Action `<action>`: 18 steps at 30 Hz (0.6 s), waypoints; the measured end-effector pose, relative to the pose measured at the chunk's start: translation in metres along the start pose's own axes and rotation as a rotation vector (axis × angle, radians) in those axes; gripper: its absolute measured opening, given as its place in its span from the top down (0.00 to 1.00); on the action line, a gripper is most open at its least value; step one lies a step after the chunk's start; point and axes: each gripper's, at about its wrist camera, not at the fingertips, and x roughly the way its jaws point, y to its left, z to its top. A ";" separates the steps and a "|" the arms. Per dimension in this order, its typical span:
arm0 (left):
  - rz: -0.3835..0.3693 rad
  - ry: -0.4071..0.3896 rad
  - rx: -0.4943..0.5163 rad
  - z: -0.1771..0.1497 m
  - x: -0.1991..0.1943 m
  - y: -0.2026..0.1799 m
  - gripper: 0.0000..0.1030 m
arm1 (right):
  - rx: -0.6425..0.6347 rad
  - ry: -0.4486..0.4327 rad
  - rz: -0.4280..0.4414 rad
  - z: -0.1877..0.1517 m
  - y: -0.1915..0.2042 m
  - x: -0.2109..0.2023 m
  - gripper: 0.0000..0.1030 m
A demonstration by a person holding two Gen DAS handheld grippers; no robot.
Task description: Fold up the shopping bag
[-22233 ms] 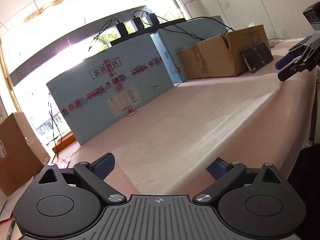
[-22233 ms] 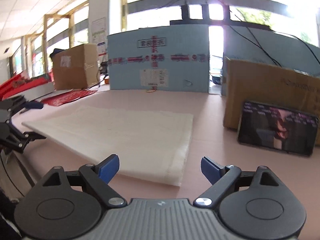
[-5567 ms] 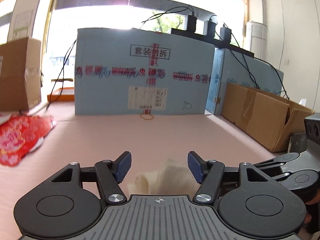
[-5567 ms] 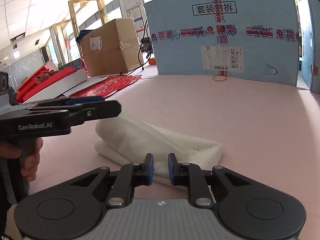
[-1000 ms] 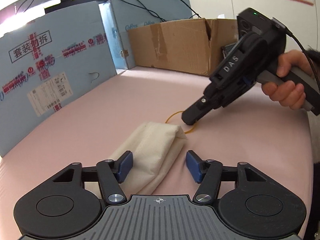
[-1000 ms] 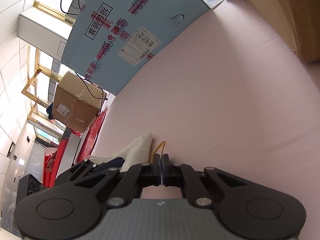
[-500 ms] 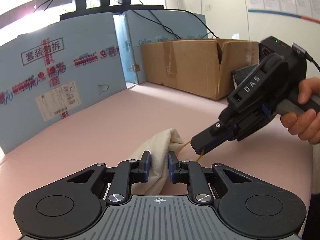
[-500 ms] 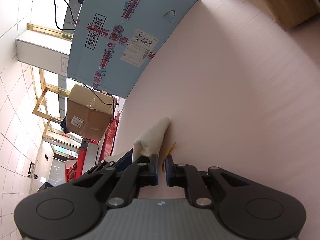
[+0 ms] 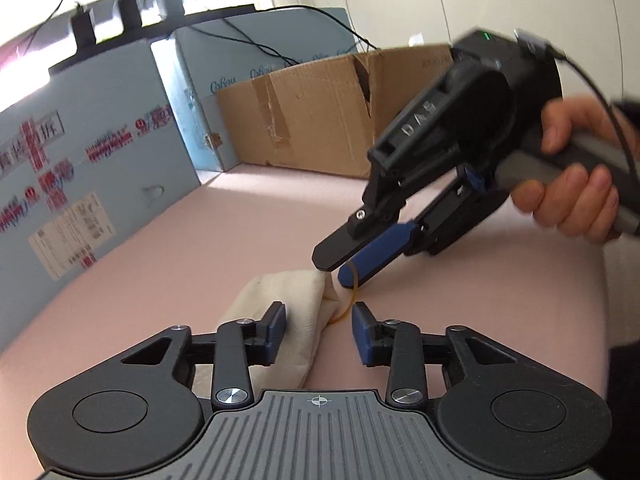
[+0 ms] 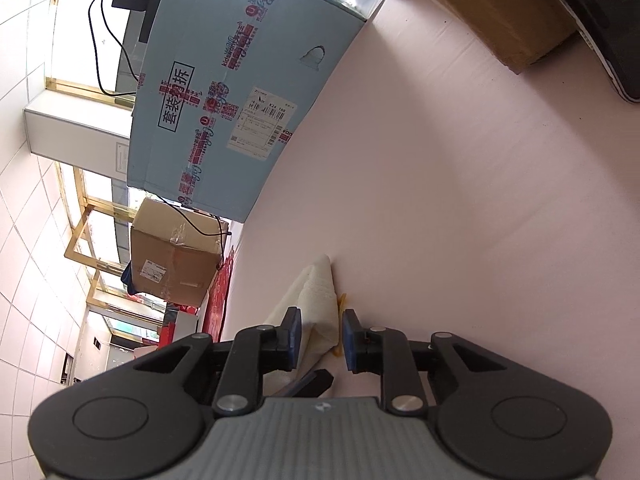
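Cream bag, yellow rubber band, pink table, blue-padded tongs.

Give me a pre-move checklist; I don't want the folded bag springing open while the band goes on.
1. Bag folded into a compact roll: ok.
2. Band hooked on the right claw: ok, looped over its blue pad.
3. Band around the bag's end: cannot tell; it runs down beside the corner.
4. Left claw holding the bag: not ok; it is open, straddling the roll.
5. Claws apart from each other: ok.
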 end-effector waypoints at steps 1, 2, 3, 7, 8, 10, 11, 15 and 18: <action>-0.059 -0.010 -0.131 0.001 0.000 0.018 0.63 | 0.004 -0.002 0.001 0.000 0.000 0.000 0.76; -0.103 -0.015 -0.247 -0.001 0.001 0.034 0.64 | 0.009 -0.003 0.002 0.000 -0.001 -0.001 0.76; -0.129 -0.015 -0.321 -0.003 0.003 0.045 0.64 | 0.016 -0.005 0.002 0.000 -0.001 -0.001 0.76; -0.151 -0.036 -0.494 -0.013 0.006 0.068 0.82 | 0.023 -0.014 -0.011 -0.001 0.000 -0.002 0.75; -0.147 -0.040 -0.502 -0.014 0.006 0.068 0.82 | 0.025 -0.018 -0.016 -0.001 0.000 -0.002 0.75; -0.133 -0.052 -0.512 -0.016 0.006 0.067 0.84 | 0.036 -0.027 -0.024 -0.001 0.000 -0.003 0.76; -0.125 -0.054 -0.514 -0.017 0.006 0.065 0.86 | 0.046 -0.034 -0.028 -0.002 -0.001 -0.003 0.77; 0.032 -0.029 -0.314 -0.010 0.007 0.034 0.93 | 0.071 -0.049 -0.065 -0.002 -0.004 -0.003 0.92; 0.112 -0.006 -0.174 -0.004 0.010 0.013 0.93 | 0.071 -0.049 -0.076 -0.002 -0.005 -0.002 0.97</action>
